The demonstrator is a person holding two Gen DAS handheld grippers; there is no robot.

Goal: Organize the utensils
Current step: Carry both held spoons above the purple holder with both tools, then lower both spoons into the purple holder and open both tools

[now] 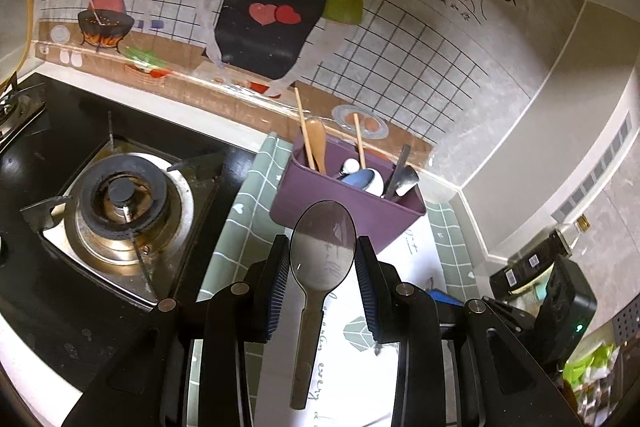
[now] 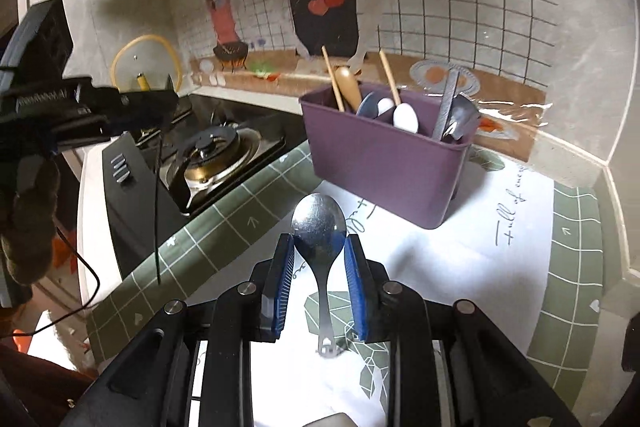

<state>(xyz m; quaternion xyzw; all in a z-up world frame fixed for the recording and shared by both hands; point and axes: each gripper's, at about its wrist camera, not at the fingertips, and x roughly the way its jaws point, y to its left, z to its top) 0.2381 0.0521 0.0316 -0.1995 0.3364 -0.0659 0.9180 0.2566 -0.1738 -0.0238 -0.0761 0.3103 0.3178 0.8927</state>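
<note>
before the purple caddy [image 2: 384, 163], right hand-held gripper [image 2: 320, 247] clenched on steel spoon [image 2: 319, 223], left hand-held gripper [image 1: 322, 251] grasping big spoon [image 1: 322, 247]

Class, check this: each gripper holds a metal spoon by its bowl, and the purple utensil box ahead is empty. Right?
Not quite. The box is not empty: the right wrist view shows chopsticks and spoons in it. Each gripper does hold a spoon by its bowl.

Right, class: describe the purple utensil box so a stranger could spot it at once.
Start at the gas burner; beside it lies a green checked mat. On the mat stands the purple utensil box, the only plum-coloured tub, bristling with chopsticks and spoons.
</note>
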